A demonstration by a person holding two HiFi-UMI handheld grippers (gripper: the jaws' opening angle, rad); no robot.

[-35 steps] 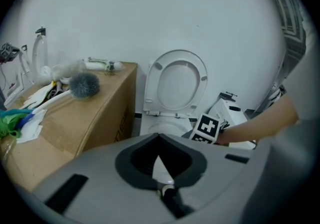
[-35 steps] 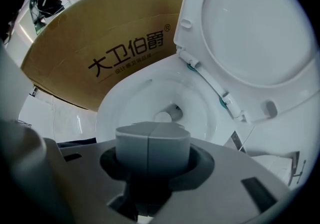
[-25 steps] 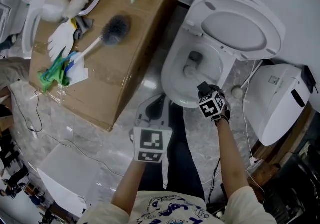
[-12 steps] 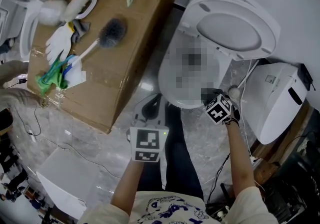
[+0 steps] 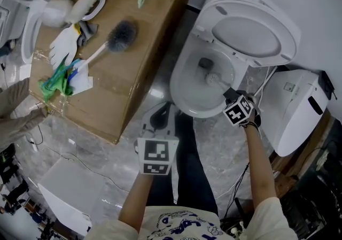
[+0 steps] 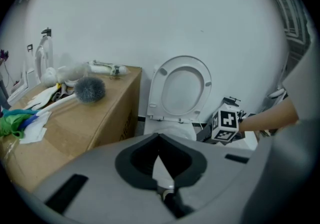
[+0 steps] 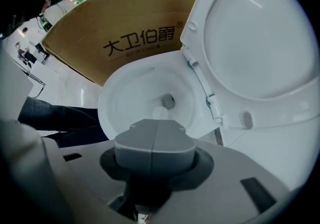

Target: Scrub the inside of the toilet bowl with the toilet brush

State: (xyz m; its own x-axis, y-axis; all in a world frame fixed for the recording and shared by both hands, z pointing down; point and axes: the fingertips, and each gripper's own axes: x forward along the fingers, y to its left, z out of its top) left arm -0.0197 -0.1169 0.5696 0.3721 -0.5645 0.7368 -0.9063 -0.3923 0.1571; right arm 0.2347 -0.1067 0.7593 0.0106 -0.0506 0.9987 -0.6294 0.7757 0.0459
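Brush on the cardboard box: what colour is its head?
The brush head is dark grey; clearest in the head view.

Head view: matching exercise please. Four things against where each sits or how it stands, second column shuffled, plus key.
1. lid
2. grey brush
3. white brush
4. left hand-held gripper

A. in the bowl
B. on the box
C. raised
D. above the floor

Pairs: 1-C, 2-B, 3-A, 4-D
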